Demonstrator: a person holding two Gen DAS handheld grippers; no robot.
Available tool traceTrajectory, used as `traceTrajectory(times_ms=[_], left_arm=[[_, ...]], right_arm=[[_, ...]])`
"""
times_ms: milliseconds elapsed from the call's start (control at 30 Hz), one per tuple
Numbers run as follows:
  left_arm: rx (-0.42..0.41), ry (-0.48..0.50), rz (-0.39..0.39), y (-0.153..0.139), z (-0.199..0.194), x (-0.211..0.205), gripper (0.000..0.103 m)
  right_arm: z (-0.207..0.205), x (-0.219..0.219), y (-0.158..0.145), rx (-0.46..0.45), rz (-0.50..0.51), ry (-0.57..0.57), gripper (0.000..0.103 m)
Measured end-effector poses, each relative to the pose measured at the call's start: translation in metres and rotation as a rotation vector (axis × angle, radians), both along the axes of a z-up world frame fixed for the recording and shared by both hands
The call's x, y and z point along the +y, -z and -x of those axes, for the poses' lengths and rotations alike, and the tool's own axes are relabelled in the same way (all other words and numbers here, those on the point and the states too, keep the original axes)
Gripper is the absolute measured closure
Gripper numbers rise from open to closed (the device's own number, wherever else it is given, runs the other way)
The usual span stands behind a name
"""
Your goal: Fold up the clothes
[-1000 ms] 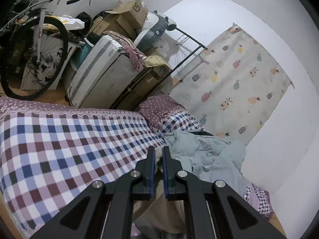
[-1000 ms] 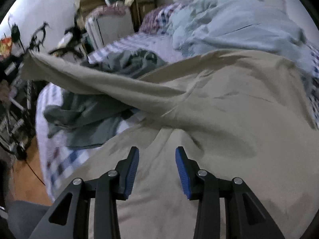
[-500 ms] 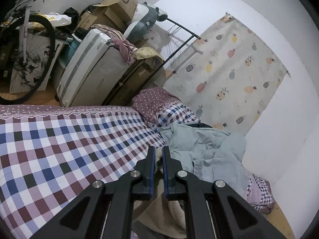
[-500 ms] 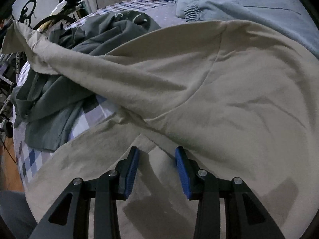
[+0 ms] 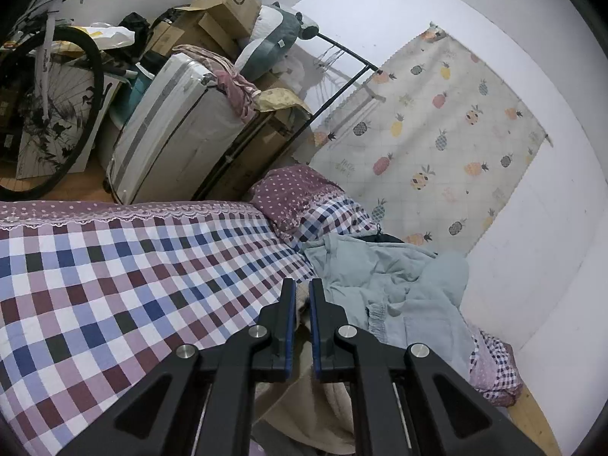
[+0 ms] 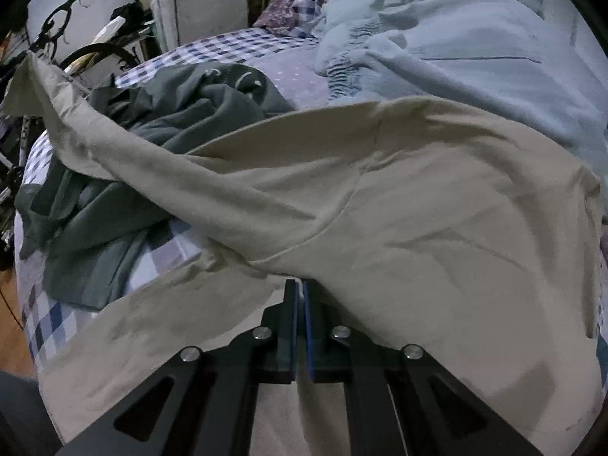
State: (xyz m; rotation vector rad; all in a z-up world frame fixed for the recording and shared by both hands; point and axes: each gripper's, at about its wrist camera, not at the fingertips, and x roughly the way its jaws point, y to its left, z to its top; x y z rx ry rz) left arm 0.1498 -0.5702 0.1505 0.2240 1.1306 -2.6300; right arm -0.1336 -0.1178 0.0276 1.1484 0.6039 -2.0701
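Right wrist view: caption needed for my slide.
Right tool shut on beige cotton garment spread across checked bed.

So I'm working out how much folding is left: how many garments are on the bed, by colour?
Beige garment: 1, held by both the left gripper and the right gripper
Dark green garment: 1
Light blue garment: 1, as far as the bundle shows
Total: 3
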Motion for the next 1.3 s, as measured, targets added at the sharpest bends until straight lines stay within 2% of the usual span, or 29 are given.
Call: traceTrajectory(times_ms=[100,133,200,233,267,467,600,700,767,833,933,1033,1167,1233,1300], left_arm=[[0.001,0.004,-0.007,-0.002,0.000,0.000,0.097],[0.003,0.007,-0.010,-0.002,-0.001,0.001,0.097],[0.009,0.017,-0.002,-0.006,-0.001,0.002,0.097],[0.013,0.023,0.003,-0.008,-0.002,0.002,0.097],[0.016,0.029,0.007,-0.009,-0.002,0.003,0.097],[0.099,0.117,0.029,-0.028,-0.023,0.025,0.097],[0.162,0.236,0.077,-0.045,-0.060,0.065,0.097],[0.182,0.378,0.239,-0.059,-0.096,0.118,0.097],[0.165,0.473,0.340,-0.061,-0.116,0.154,0.097],[0.123,0.574,0.395,-0.052,-0.130,0.190,0.097],[0.042,0.661,0.423,-0.028,-0.142,0.227,0.097],[-0.083,0.729,0.424,0.008,-0.147,0.259,0.097],[-0.216,0.854,0.404,0.037,-0.146,0.293,0.097],[-0.254,0.915,0.392,0.044,-0.144,0.312,0.097],[-0.279,0.971,0.376,0.048,-0.142,0.329,0.091]], right_arm=[[0.003,-0.005,0.004,0.008,-0.033,0.007,0.100],[0.003,-0.004,0.000,0.012,-0.016,0.017,0.099],[-0.001,0.001,-0.013,0.037,0.038,0.033,0.087],[-0.004,0.002,-0.017,0.045,0.056,0.034,0.071],[-0.010,0.005,-0.026,0.055,0.091,0.027,0.061],[-0.052,0.015,-0.058,0.075,0.239,0.020,0.058],[-0.079,0.025,-0.071,0.055,0.300,0.019,0.058],[-0.097,0.034,-0.068,0.013,0.337,0.039,0.058],[-0.115,0.041,-0.064,-0.008,0.340,0.034,0.058],[-0.136,0.053,-0.063,-0.024,0.346,0.035,0.058],[-0.159,0.062,-0.054,-0.061,0.344,0.041,0.058],[-0.179,0.066,-0.049,-0.080,0.343,0.050,0.058],[-0.206,0.063,-0.050,-0.092,0.349,0.037,0.058],[-0.222,0.059,-0.052,-0.084,0.353,0.021,0.058],[-0.235,0.056,-0.053,-0.072,0.352,0.017,0.058]])
